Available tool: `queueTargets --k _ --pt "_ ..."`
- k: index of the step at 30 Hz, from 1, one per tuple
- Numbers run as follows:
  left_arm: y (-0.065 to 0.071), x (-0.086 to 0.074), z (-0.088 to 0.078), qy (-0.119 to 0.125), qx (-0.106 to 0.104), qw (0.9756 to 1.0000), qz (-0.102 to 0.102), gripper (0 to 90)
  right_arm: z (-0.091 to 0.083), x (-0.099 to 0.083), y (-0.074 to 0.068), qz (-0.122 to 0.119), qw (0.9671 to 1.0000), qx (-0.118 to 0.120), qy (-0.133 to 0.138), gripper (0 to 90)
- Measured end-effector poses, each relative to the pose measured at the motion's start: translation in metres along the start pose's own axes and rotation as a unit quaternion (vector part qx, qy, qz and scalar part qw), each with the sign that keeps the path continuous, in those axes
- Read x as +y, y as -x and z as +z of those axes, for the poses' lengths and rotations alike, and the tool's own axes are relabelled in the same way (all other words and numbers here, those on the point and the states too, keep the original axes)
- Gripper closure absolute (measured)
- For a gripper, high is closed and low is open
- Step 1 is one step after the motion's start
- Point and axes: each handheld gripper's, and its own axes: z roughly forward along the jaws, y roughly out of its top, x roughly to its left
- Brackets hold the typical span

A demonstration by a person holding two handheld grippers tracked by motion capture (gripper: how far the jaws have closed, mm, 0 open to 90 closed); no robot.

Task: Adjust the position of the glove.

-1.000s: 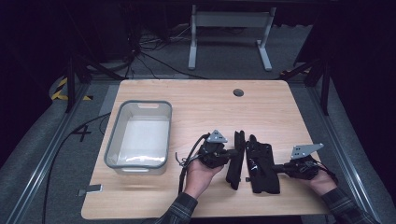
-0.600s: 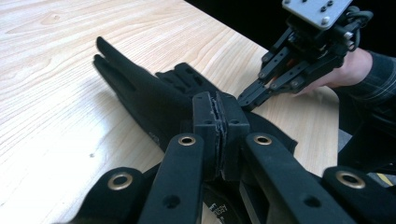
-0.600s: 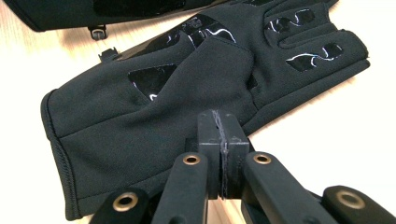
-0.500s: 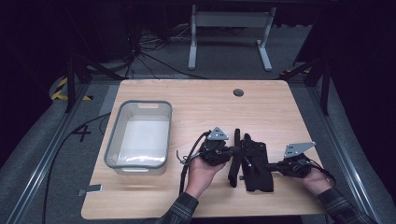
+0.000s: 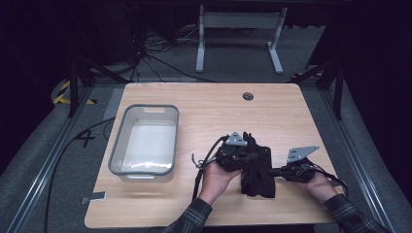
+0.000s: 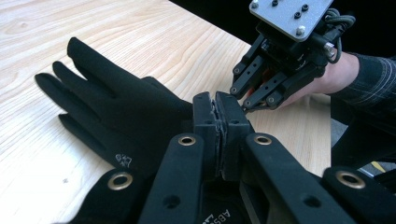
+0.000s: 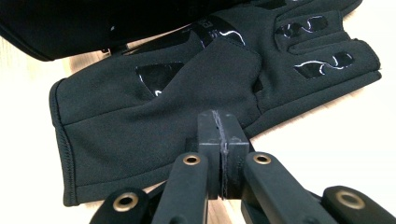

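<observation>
High view: black gloves point(image 5: 256, 170) lie stacked on the table point(image 5: 204, 111) between the left hand-held gripper point(image 5: 243, 156) and the right hand-held gripper point(image 5: 278, 171); clear bin point(image 5: 145, 141) sits well off to the left one's outer side, empty.

Left gripper view: jaws together, pinching glove fabric, it seems.

Right gripper view: jaws together at the lower glove's point(image 7: 187, 93) edge; grip uncertain.

Judgement: gloves gathered, binning not yet done.

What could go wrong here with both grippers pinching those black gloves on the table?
1. The left gripper and right gripper are both shut at the fabric of the black gloves; a thin pinch could slip if they pull apart.
2. The gloves overlap, so moving one may drag the other along.
3. The gloves lie near the table's front edge, so a dropped glove might slide off rather than reach the plastic bin.
</observation>
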Motion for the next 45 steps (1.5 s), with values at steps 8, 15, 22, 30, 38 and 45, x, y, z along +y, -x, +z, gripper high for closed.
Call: queueTargets --k 8,15,22,30,38,45 --pt "0.002 0.003 0.018 -0.015 -0.012 0.9998 0.007 88.3 0.002 0.000 -0.001 0.003 1.0000 0.002 0.005 90.0" --pt "0.005 0.002 0.040 -0.032 -0.025 0.9991 0.010 88.3 0.003 0.000 -0.003 -0.001 0.9999 0.002 0.011 90.0" --pt "0.006 -0.003 0.055 -0.043 -0.041 0.9981 0.015 87.3 0.000 -0.001 -0.003 -0.003 0.9999 -0.003 0.014 89.9" --pt "0.006 0.000 0.048 -0.020 -0.055 0.9981 0.020 89.4 -0.017 -0.004 0.006 0.003 0.9988 -0.041 0.027 86.0" --pt "0.001 -0.005 0.044 -0.033 -0.041 0.9984 0.019 89.8 -0.039 -0.021 0.026 0.042 0.9926 -0.104 0.046 52.5" --pt "0.009 -0.010 0.061 -0.071 -0.035 0.9962 0.036 89.8 -0.042 -0.036 0.044 0.075 0.9882 -0.131 0.026 30.1"
